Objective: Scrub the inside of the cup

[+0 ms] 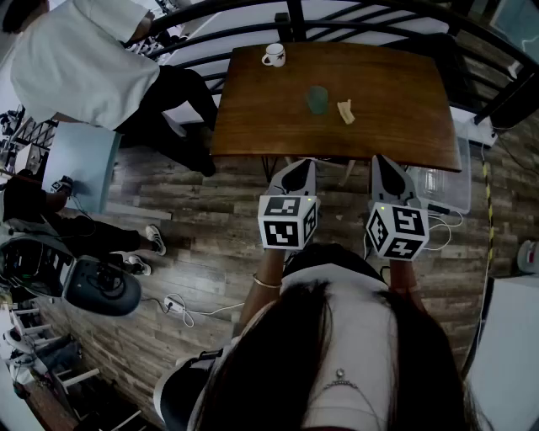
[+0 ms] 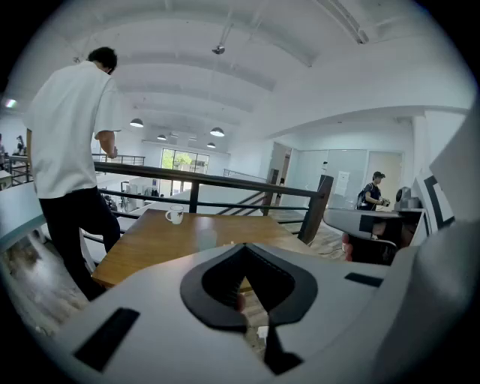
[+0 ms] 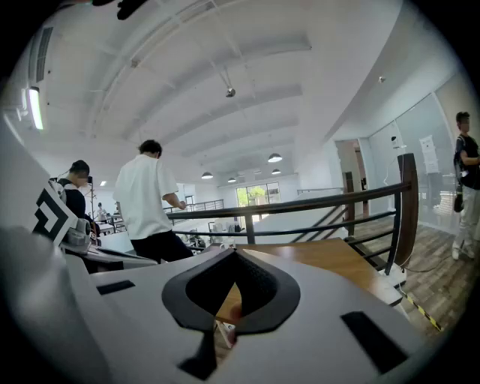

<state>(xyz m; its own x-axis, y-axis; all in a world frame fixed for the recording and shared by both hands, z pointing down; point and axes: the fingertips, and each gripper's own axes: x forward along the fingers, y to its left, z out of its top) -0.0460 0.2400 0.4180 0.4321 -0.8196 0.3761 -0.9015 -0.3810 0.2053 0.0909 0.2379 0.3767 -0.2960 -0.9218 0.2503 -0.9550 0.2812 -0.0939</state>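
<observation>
A translucent green cup (image 1: 317, 98) stands near the middle of the wooden table (image 1: 396, 126). A small beige scrubbing piece (image 1: 345, 111) lies just right of it, and a white mug (image 1: 274, 55) sits at the table's far left edge. My left gripper (image 1: 298, 171) and right gripper (image 1: 386, 165) hang side by side in front of the table's near edge, both shut and empty, well short of the cup. In the left gripper view the shut left gripper (image 2: 241, 247) points at the table (image 2: 142, 251), with the mug (image 2: 175, 216) and the faint cup (image 2: 206, 238) beyond. The right gripper (image 3: 234, 255) sees the table (image 3: 330, 262).
A person in a white shirt (image 1: 80, 59) stands at the table's far left corner. A dark metal railing (image 1: 354, 17) runs behind the table. A clear plastic box (image 1: 440, 187) and cables lie on the floor at the right. A round stool (image 1: 103, 286) stands at the left.
</observation>
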